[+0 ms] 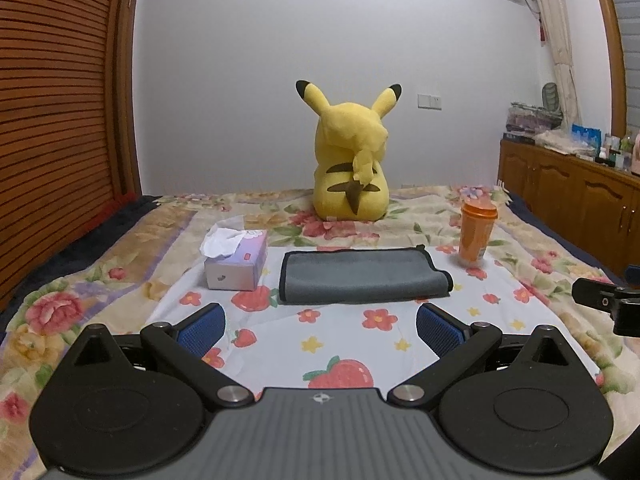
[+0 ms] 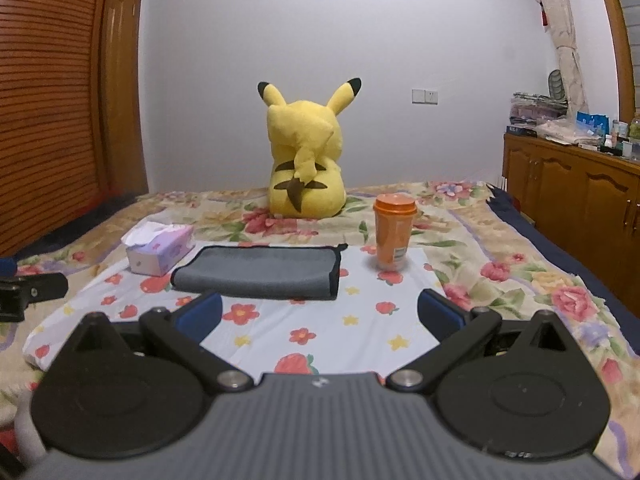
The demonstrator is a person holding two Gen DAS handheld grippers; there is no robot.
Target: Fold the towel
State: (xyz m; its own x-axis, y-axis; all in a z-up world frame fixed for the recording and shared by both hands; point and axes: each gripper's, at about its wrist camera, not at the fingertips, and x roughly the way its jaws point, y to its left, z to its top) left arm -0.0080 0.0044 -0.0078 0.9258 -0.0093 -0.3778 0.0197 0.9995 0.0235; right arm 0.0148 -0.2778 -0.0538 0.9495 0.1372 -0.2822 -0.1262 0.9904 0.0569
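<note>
- The bed [image 1: 132,248] fills the room's middle, covered by a soft floral blanket in cream, pink and green, with a smooth white cloth [image 1: 280,344] printed with strawberries and small flowers laid over its near part.
- A slatted wooden wardrobe [image 1: 60,120] stands at nine o'clock; a panelled wooden cabinet [image 1: 568,196] with arched doors runs along at three o'clock, its top crowded with bags and bottles too small to read.
- A plush yellow Pikachu [image 1: 350,160] sits upright at twelve o'clock, back turned, black-tipped ears up, brown stripes across its back.
- The towel [image 1: 360,276] is grey, fine-napped, edged in black binding, and lies already doubled into a flat oblong on the white cloth, its right end slightly askew.
- It rests at twelve o'clock from the left gripper [image 1: 320,330], a little beyond the fingertips and not touched; from the right gripper [image 2: 320,316] it lies at about eleven o'clock, likewise apart.
- Both tools are spread wide and hold nothing; their fingers [image 1: 202,328] carry ribbed blue pads on black linkages.
- A pale lilac cardboard tissue box [image 1: 236,262] with a crumpled white tissue poking out sits just left of the towel; its printing is illegible.
- An orange plastic cup [image 2: 394,232] with a ridged lid stands upright right of the towel; its label text cannot be read.
</note>
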